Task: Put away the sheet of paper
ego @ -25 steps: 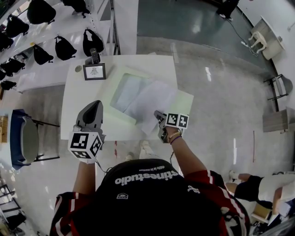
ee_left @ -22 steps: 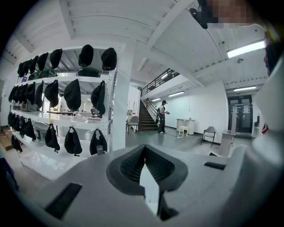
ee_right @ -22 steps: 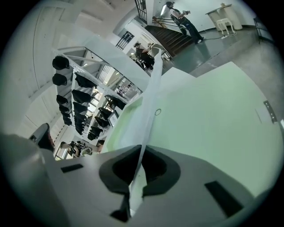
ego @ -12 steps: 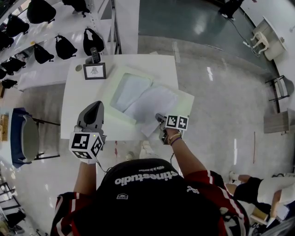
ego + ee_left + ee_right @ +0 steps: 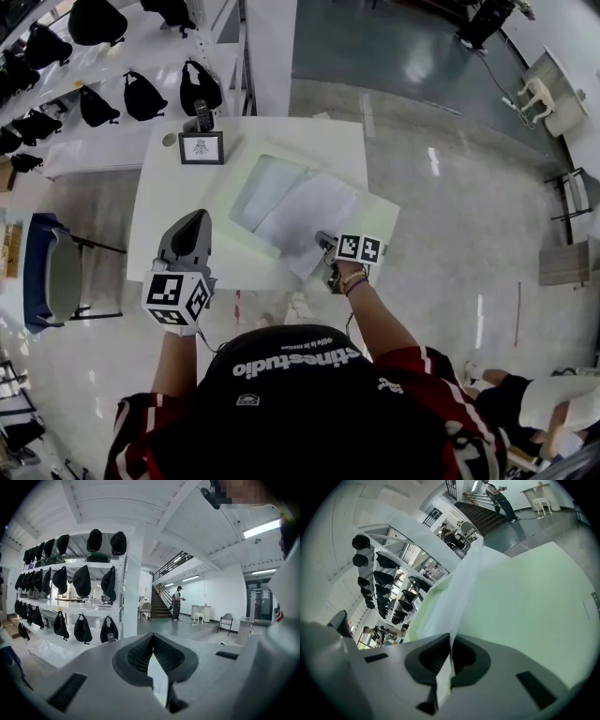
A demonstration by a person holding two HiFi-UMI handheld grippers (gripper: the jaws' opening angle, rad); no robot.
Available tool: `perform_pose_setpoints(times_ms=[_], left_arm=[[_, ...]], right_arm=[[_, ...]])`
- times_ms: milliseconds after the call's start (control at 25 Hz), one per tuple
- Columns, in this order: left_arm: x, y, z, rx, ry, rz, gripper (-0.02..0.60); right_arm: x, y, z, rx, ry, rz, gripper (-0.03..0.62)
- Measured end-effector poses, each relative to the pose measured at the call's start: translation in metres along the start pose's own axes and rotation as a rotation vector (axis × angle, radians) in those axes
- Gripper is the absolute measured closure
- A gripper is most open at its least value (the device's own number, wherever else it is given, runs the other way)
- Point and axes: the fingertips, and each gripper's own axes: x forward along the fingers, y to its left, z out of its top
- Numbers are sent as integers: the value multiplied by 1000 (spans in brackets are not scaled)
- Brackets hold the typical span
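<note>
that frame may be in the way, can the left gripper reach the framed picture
Probably yes: the left gripper is empty, jaws together, over the left of the white table, pointing toward the framed picture at the far edge. Only bare tabletop lies between them.

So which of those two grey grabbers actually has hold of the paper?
The right gripper: its jaws pinch the near edge of the sheet of paper. The left gripper hangs off to the side, nothing between its jaws.
</note>
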Motion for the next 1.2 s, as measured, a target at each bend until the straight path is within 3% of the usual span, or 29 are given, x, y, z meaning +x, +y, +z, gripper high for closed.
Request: perform_pose_setpoints(times_ms=[560,920,1200], left_arm=[[-8,6,5,10,-9,79,575],[-12,6,1,5,-14,150,575],[-12,7,-6,-2,-10,182,575]], right_arm=[[31,2,-7,18,89,37,589],[43,3,16,27,76,88,589],[59,13,12,10,116,119,589]])
